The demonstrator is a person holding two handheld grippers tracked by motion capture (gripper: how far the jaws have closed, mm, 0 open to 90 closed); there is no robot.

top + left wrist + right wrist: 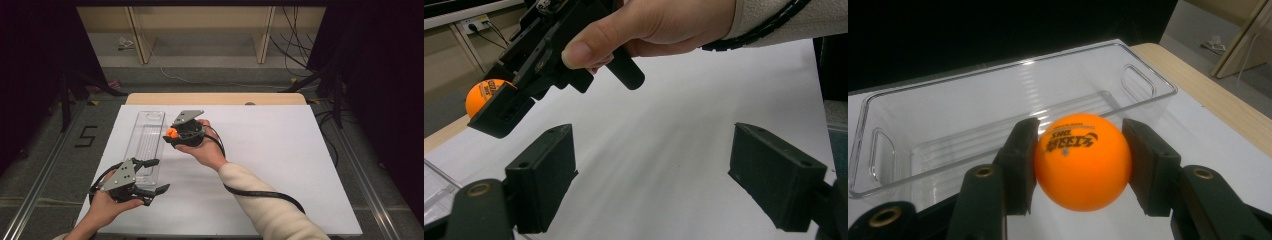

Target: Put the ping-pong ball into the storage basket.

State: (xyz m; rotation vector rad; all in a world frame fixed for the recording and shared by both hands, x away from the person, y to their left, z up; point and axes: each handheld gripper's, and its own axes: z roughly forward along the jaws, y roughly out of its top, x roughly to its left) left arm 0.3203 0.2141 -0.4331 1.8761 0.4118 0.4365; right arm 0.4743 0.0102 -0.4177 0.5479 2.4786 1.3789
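Observation:
An orange ball (1083, 162) with dark print sits clamped between the two black jaws of my right gripper (1081, 167), a little in front of a clear plastic tray (998, 85). From above, the ball (171, 133) and right gripper (172, 134) hover at the right side of the tray (146, 145), near its middle. My left gripper (156, 175) is at the tray's near end, jaws wide apart with nothing between them. In the left gripper view its jaws (664, 182) frame bare white table, and the ball (483, 95) shows upper left in the other gripper.
A white sheet (280, 165) covers the table, with a wooden strip (215, 98) along its far edge. A black cable (260, 192) trails from the right gripper under the sleeve. Wooden shelving legs and loose cables stand on the floor beyond.

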